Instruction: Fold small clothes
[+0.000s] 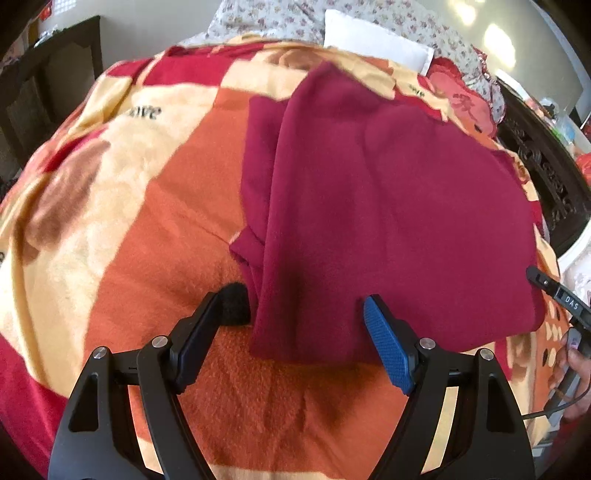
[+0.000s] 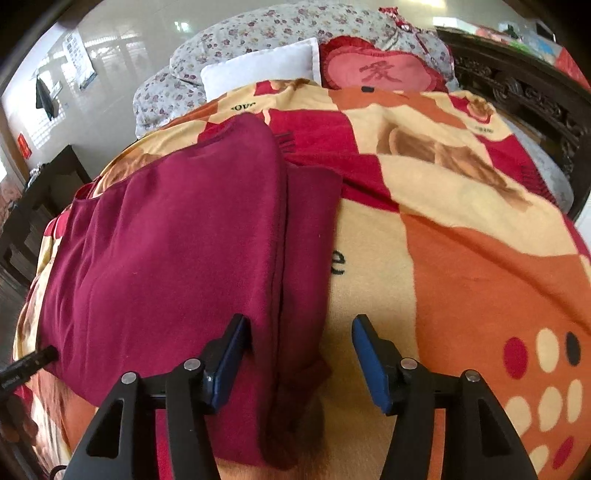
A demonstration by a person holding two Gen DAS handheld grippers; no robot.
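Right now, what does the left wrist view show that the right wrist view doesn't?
Left wrist only: the left gripper with jaws open, straddling the near left folded edge of the maroon garment, the person's hand at the right edge, and a black patch on the blanket by the garment.
Right wrist only: the right gripper with jaws open around the garment's right folded edge, the red heart cushion and spotted print on the blanket.
Both: the garment lying partly folded on the orange patterned blanket, the white pillow and the floral quilt.

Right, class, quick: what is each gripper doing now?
Left gripper: open, straddling the maroon garment's near edge.
Right gripper: open, astride its folded side, not pinching.
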